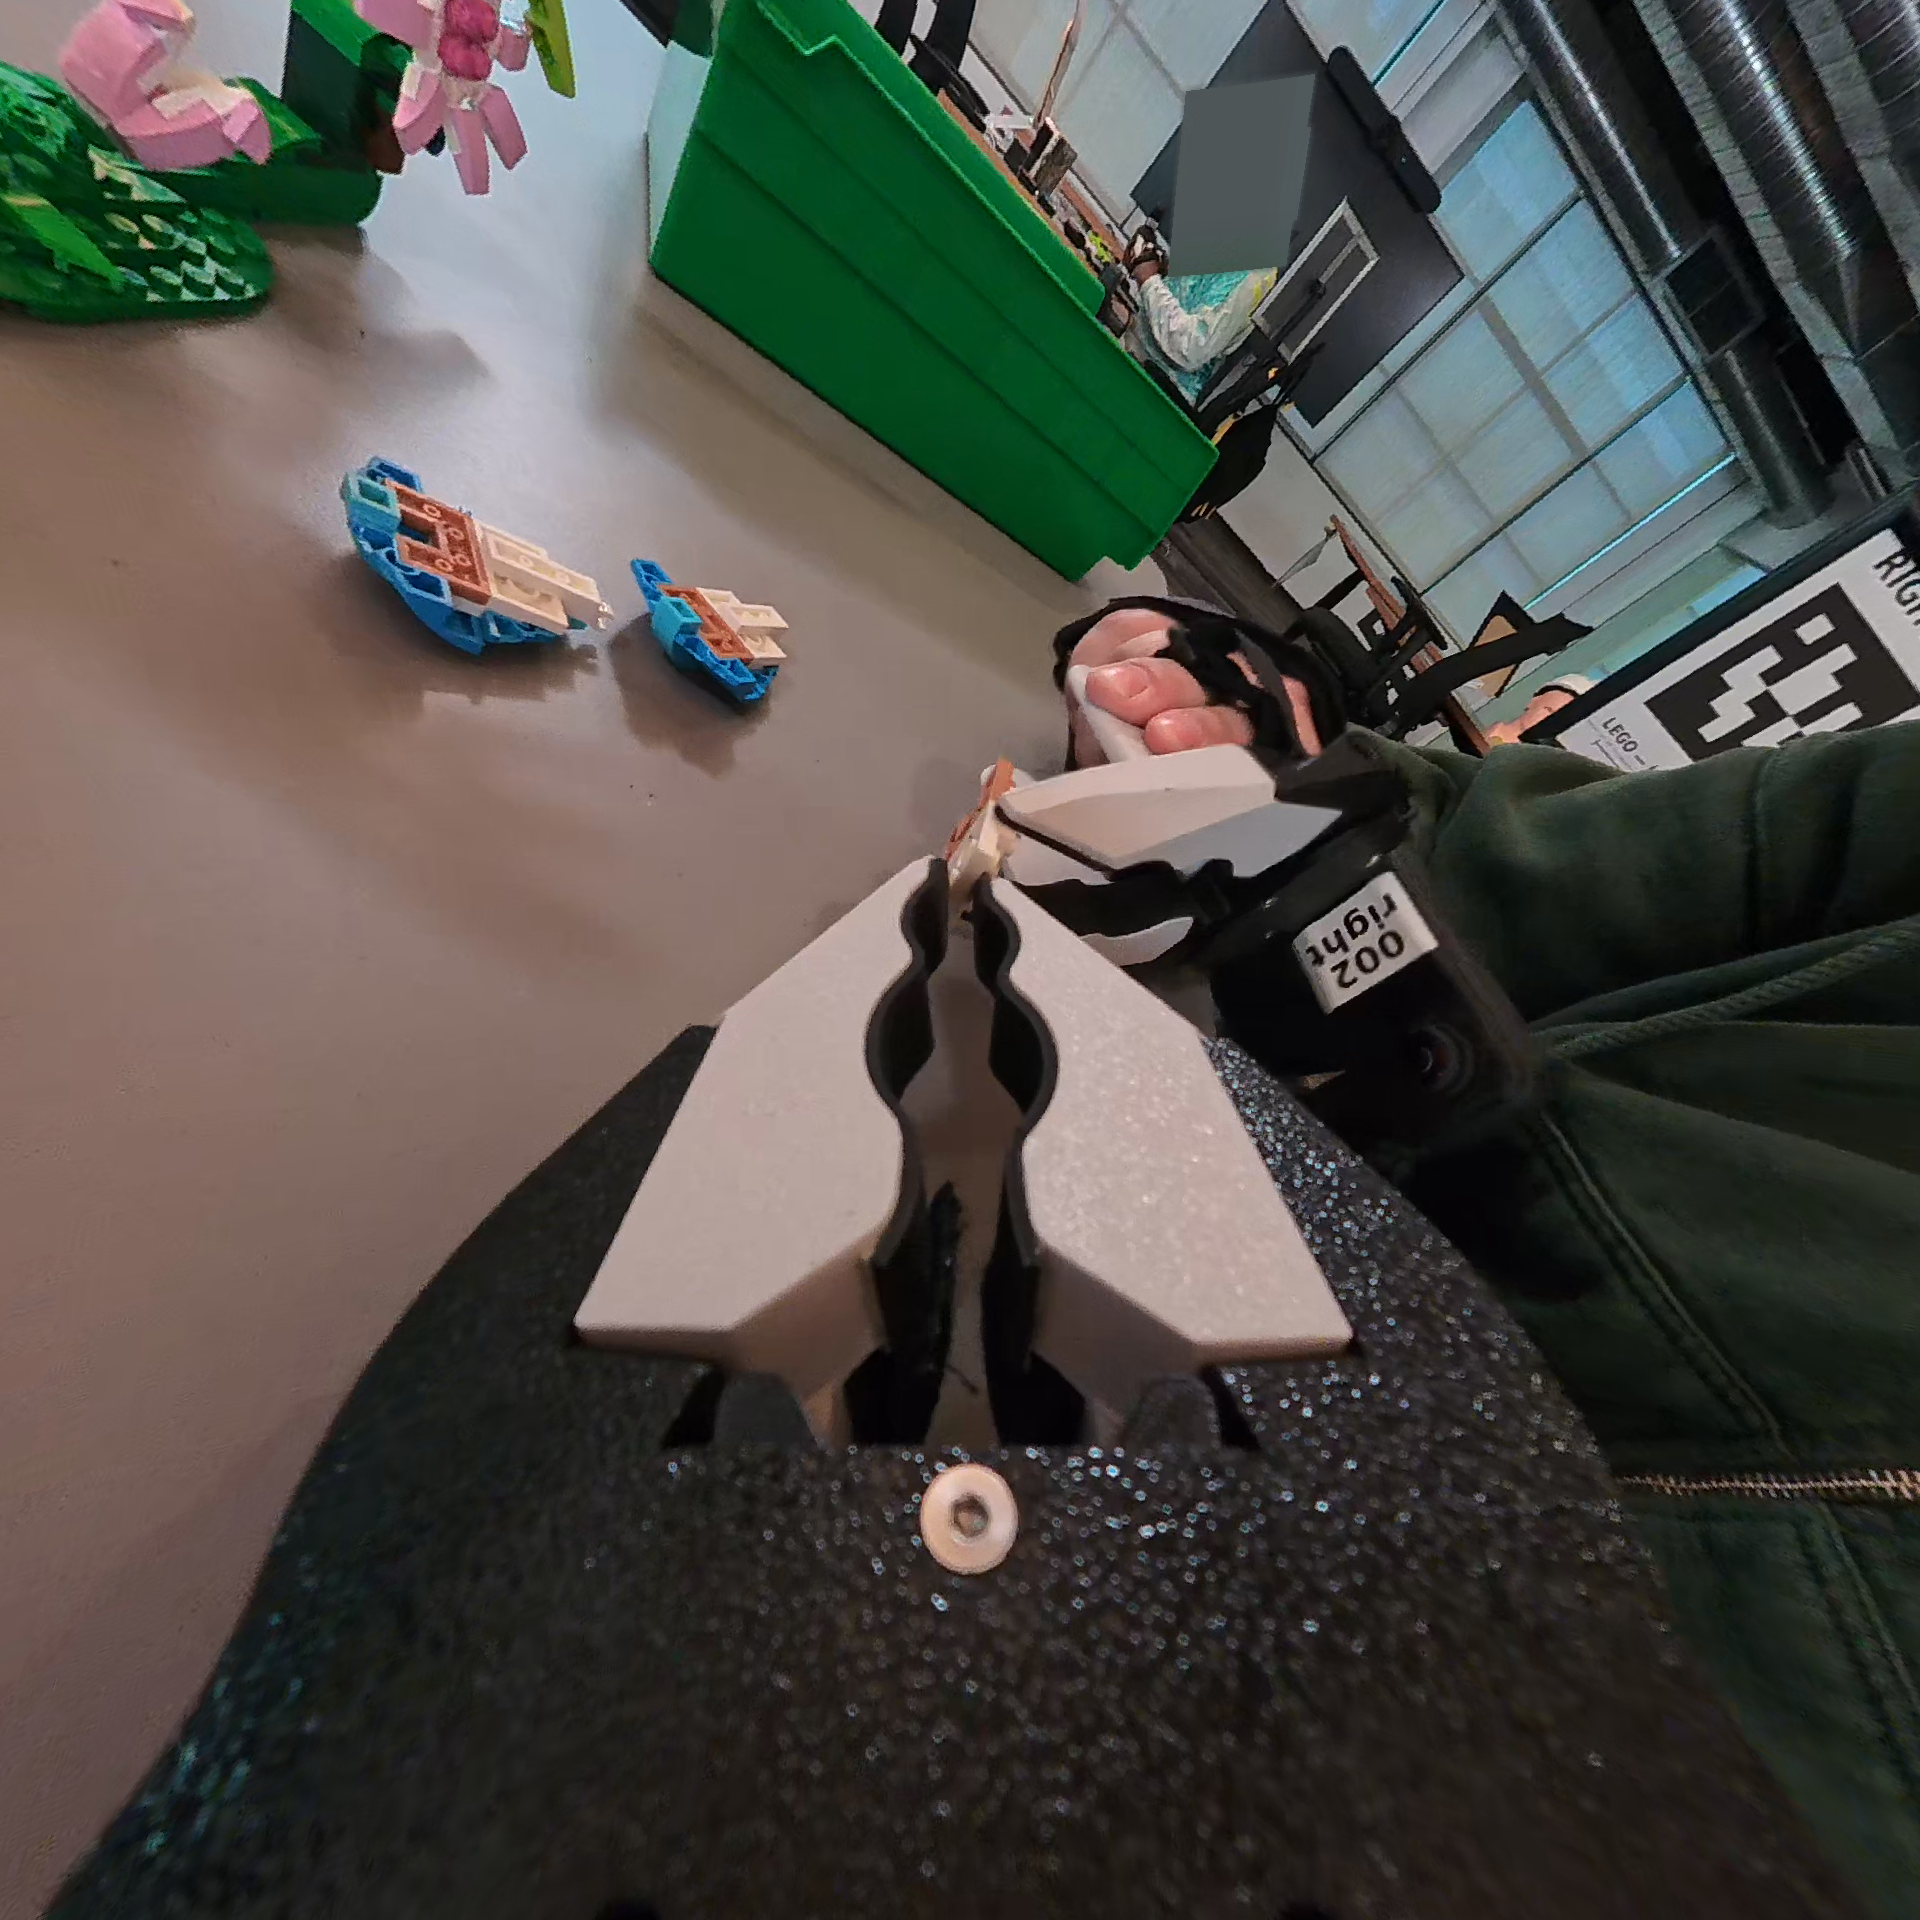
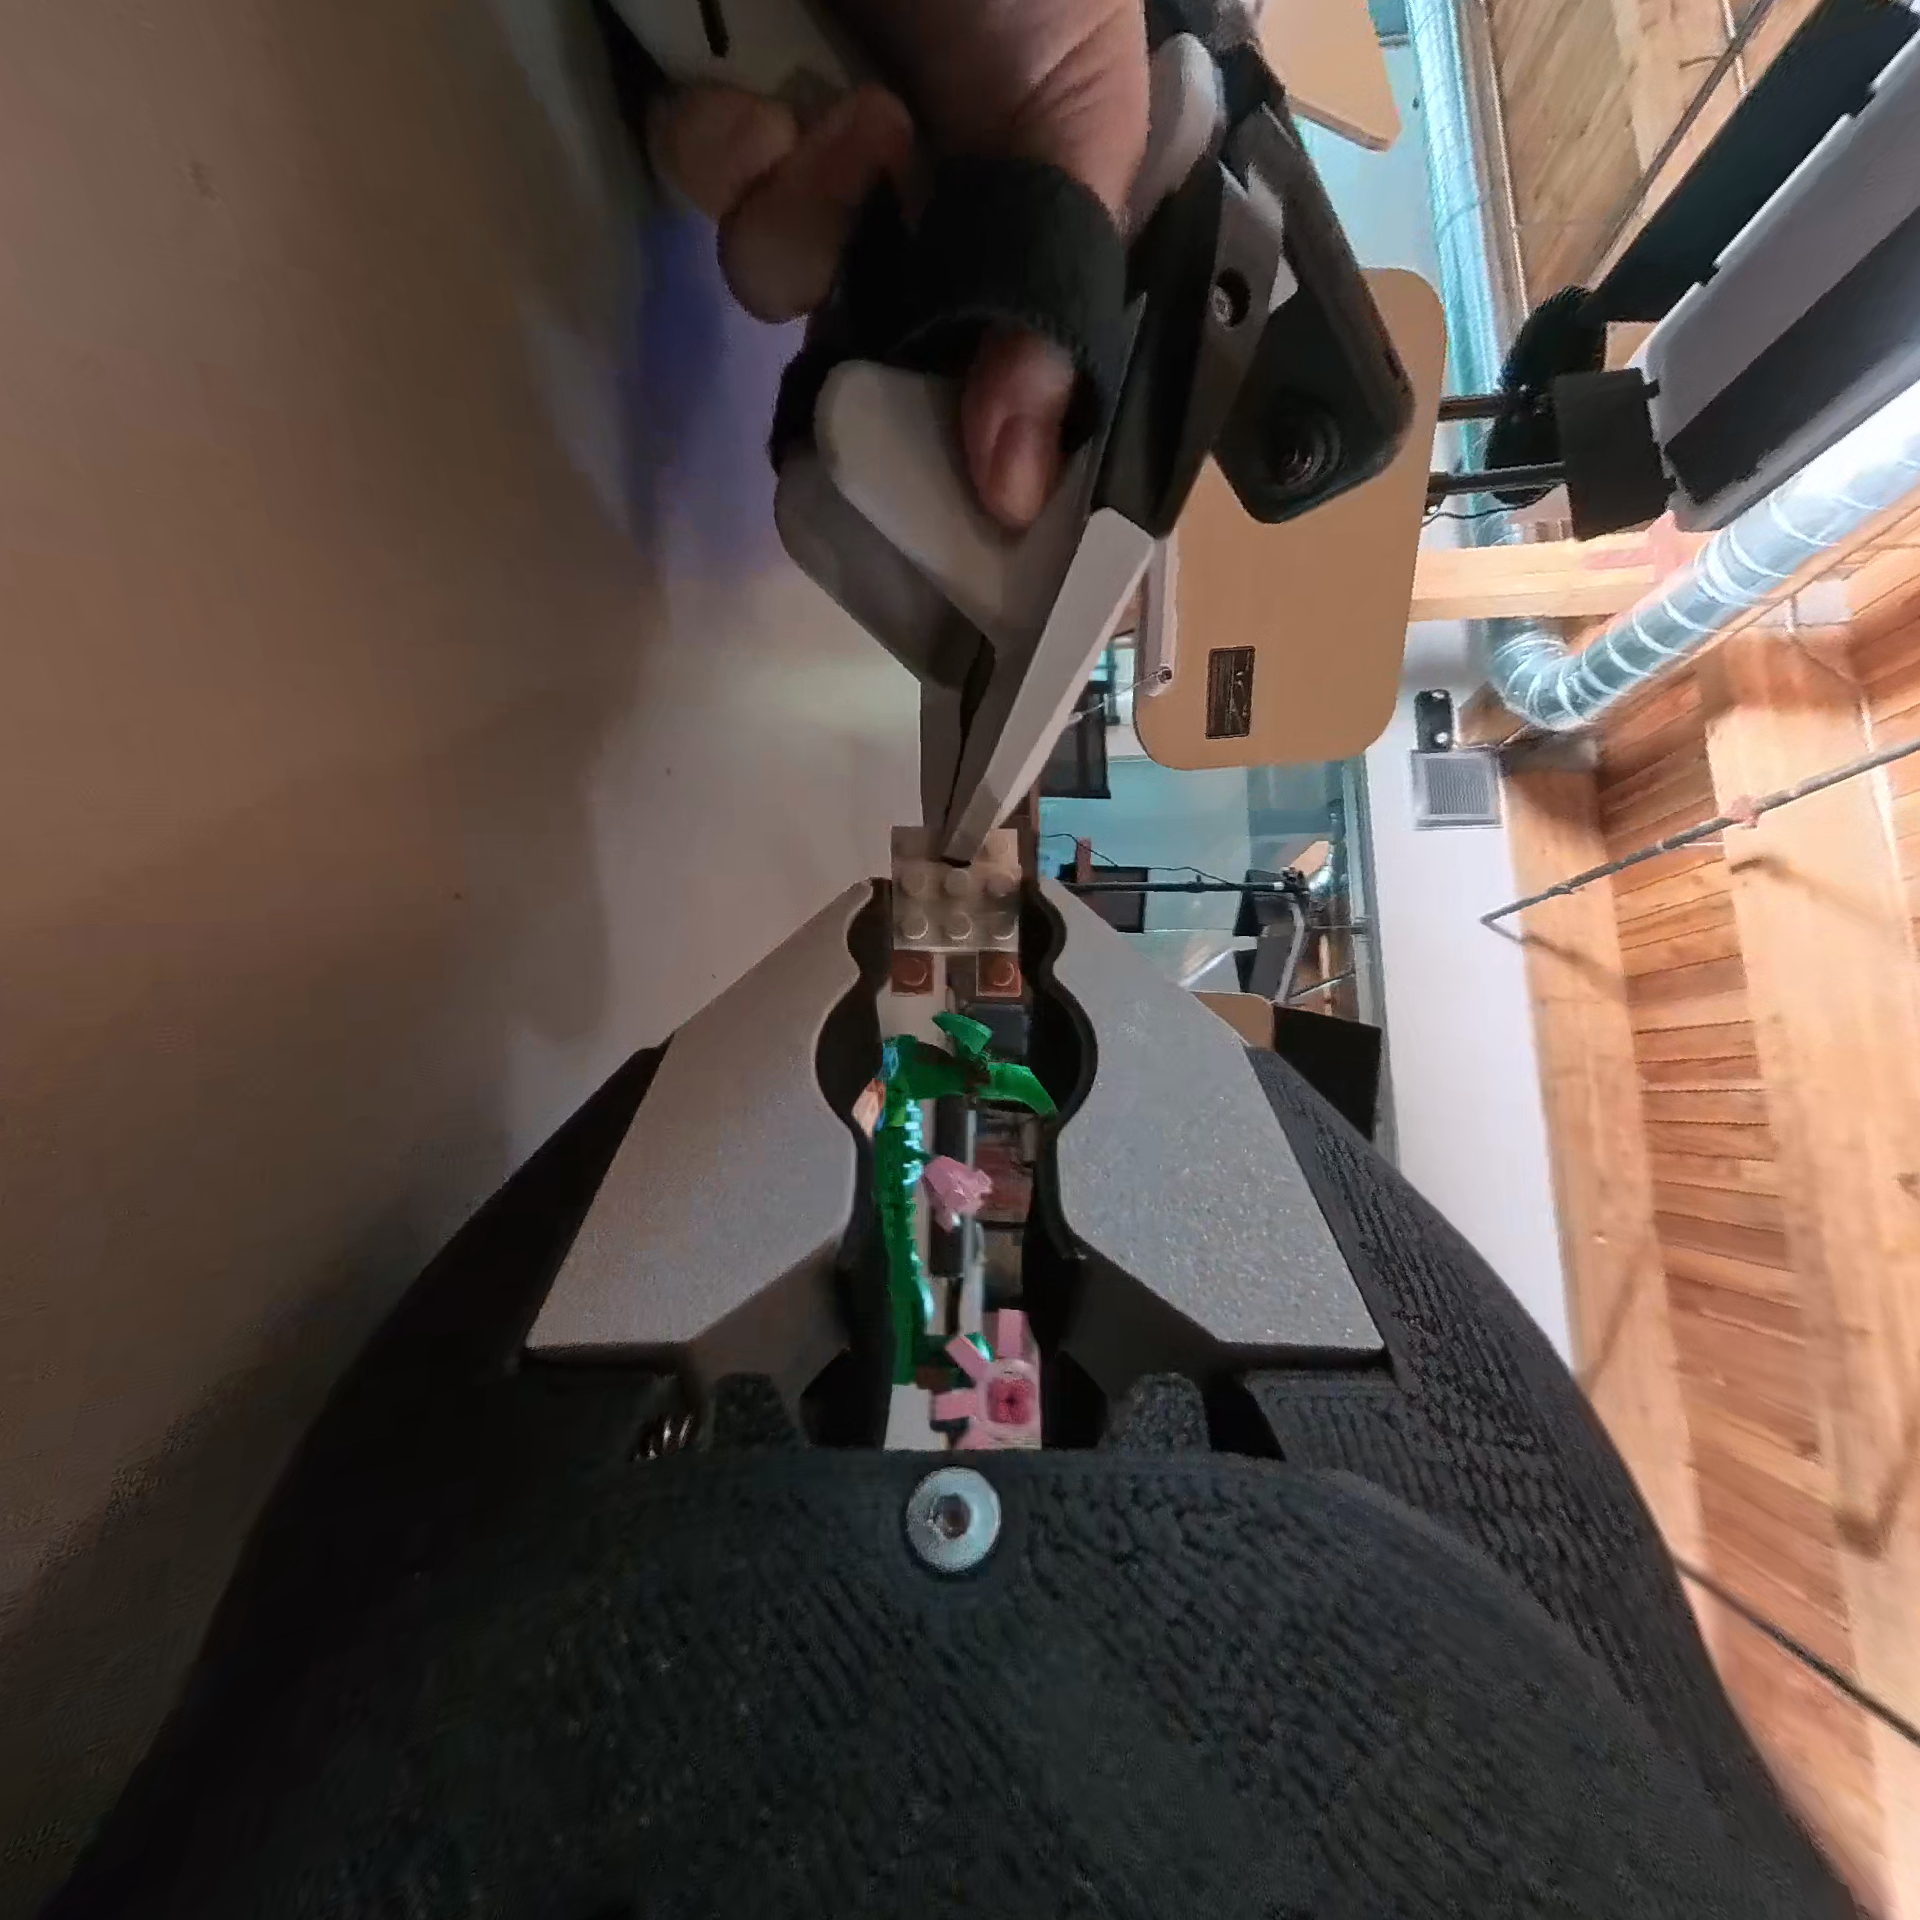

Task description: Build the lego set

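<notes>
White-and-brown brick piece (image 2: 956, 920) hangs above the grey table (image 1: 260, 987) between our two tools: our right gripper (image 2: 956, 914) pinches its sides, our left gripper (image 1: 961, 899) nips its edge with fingers nearly together, and two blue brick boats (image 1: 473, 566) lie well apart beyond.

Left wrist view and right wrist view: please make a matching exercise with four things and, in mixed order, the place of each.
Things:
1. green crate
2. pink flower model
3. larger blue brick model
4. small white-and-brown brick piece

Places:
a. top left corner, among green leaves
b. pinched by the left gripper and the right gripper
c. top centre, on the far side of the table
d. lying on the table, left of a smaller similar model

Pairs: 1-c, 2-a, 3-d, 4-b
</notes>
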`<control>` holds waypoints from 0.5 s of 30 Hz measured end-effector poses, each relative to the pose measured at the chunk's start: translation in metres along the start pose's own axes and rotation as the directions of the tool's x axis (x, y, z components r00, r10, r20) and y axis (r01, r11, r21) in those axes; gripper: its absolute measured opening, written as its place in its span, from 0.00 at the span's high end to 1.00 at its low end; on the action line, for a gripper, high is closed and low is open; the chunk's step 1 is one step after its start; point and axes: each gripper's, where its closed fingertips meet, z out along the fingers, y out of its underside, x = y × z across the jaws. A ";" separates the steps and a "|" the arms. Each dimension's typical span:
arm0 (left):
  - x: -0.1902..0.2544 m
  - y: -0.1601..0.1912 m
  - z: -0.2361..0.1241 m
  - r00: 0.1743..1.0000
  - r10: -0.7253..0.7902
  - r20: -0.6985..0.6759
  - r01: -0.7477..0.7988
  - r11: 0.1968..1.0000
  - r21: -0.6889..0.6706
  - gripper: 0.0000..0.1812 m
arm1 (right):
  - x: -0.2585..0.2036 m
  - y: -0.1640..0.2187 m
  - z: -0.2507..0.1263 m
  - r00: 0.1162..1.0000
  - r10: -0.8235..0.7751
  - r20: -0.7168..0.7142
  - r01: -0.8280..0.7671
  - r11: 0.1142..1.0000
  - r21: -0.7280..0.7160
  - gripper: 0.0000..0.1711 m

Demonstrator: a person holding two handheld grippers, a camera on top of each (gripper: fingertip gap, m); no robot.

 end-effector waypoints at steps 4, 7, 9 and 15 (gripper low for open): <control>0.000 0.000 0.000 1.000 -0.003 -0.004 0.003 1.000 0.001 1.00 | 0.001 -0.001 -0.001 0.994 -0.107 -0.029 0.107 0.994 -0.025 0.87; 0.000 0.001 0.001 1.000 -0.006 -0.002 0.006 1.000 -0.008 0.99 | -0.001 -0.002 -0.002 0.990 -0.139 -0.029 0.138 0.990 -0.027 0.88; 0.002 0.002 0.001 1.000 -0.004 -0.009 0.004 1.000 -0.011 0.99 | -0.002 -0.002 -0.004 0.990 -0.135 -0.028 0.134 0.991 -0.017 0.88; 0.008 0.002 0.002 0.999 -0.004 -0.045 0.004 1.000 -0.007 1.00 | -0.001 -0.006 -0.008 1.000 -0.024 -0.005 0.024 0.999 0.037 0.88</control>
